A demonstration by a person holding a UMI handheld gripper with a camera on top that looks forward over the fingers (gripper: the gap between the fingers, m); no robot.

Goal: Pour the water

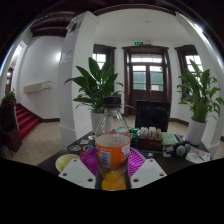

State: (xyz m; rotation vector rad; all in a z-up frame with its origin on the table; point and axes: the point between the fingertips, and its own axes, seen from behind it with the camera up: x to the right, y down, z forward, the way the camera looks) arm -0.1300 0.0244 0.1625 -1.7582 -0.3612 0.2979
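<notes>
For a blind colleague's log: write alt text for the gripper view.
A clear plastic bottle holding orange liquid stands between the hand-held gripper's two pink-padded fingers. Whether they press on it cannot be told. Behind it lie a table with small items, two leafy plants and double doors.

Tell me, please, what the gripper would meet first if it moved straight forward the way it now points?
Nothing new: the gripper already appears shut on the bottle of orange drink, which fills the line ahead. Past the bottle, the potted plant on the table looks next, though depth is unclear.
</notes>
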